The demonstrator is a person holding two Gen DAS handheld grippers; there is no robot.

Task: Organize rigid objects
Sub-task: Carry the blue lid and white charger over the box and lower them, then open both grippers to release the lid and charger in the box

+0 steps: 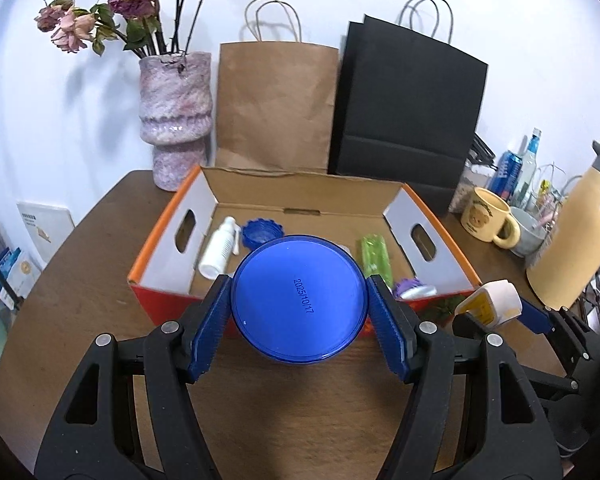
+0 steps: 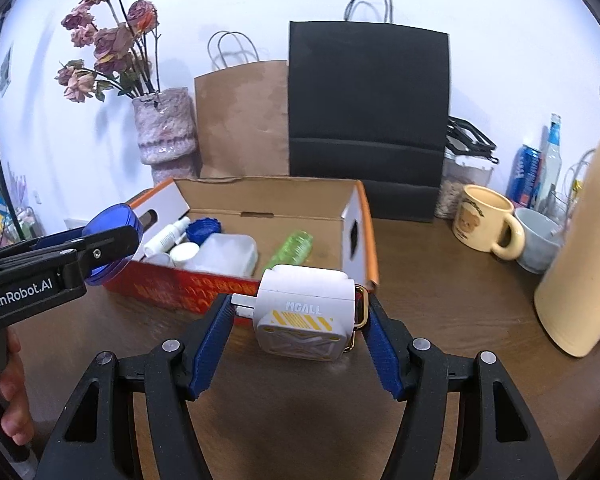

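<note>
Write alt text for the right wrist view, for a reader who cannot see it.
The right gripper holds a white and yellow case between its blue fingers above a brown table, just before an open cardboard box of small items. At left, the left gripper holds a round blue lid near the box.

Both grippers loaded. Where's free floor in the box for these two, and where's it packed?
Bare floor in the cardboard box lies along the back wall and between the translucent white container and the green bottle. The left end is crowded: spray bottle, blue lid, white caps. The table between box and mug is also bare.
</note>
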